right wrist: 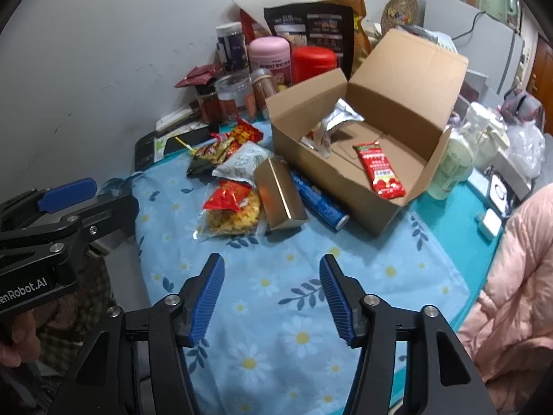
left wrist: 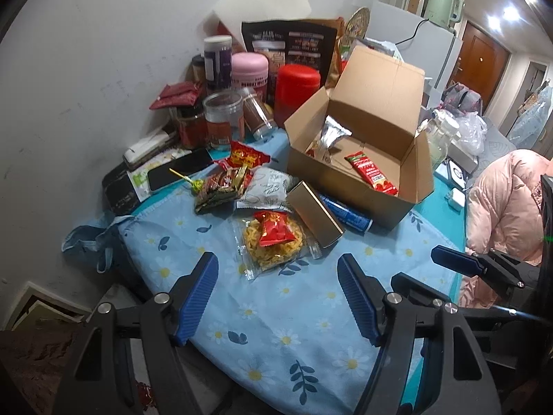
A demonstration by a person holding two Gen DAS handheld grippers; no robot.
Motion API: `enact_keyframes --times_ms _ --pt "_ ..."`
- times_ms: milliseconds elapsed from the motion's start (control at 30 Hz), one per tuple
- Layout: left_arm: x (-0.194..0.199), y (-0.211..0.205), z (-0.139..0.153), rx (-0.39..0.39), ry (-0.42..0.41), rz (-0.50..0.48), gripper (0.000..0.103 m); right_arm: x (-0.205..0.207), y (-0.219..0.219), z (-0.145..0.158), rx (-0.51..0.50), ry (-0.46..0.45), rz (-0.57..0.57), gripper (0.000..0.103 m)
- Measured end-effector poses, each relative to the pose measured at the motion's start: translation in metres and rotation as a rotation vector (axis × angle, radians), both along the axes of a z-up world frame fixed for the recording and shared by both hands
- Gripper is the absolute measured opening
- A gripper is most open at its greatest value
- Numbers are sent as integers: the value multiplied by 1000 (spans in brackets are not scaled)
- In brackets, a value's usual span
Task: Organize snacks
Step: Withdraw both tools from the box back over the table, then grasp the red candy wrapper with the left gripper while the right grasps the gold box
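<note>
Jars (left wrist: 221, 117) crowd the cardboard box (left wrist: 359, 186) at ten o'clock; snacks (left wrist: 273, 238) lie before it. Left gripper (left wrist: 278, 294) and right gripper (right wrist: 271, 297) hover released over bare floral cloth (right wrist: 293, 311).

Snacks (right wrist: 231, 204) beside (open) box (right wrist: 363, 186)

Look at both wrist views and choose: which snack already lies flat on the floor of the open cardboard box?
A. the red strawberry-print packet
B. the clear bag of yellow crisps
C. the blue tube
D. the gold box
A: the red strawberry-print packet lies inside the cardboard box, while the gold box, blue tube and clear bag of yellow crisps lie outside on the floral cloth.
</note>
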State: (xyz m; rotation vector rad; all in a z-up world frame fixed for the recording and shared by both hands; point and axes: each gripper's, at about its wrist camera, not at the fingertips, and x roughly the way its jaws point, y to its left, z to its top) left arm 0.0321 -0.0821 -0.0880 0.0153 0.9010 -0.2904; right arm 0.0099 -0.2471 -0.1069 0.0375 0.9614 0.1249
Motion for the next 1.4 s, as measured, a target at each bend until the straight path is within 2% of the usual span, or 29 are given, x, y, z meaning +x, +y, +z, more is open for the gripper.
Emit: enact_keyframes --times_ms 233,400,767,1233,1367,1400 --pt "37 1 -29 0 58 -26 71 29 0 -28 3 64 -6 68" --pt "66 -1 -50 -8 104 -33 71 60 -2 -49 4 110 -8 68" --pt "120 -11 -91 -55 206 -49 71 115 -12 -77 20 130 18 68" --pt "145 -17 -123 -47 270 -85 71 149 -12 -114 71 188 116 68" --pt "150 -17 -128 -39 264 -83 71 159 -10 -122 66 201 125 68" --pt "152 -17 -129 -34 264 -80 67 161 -10 -123 67 204 127 68"
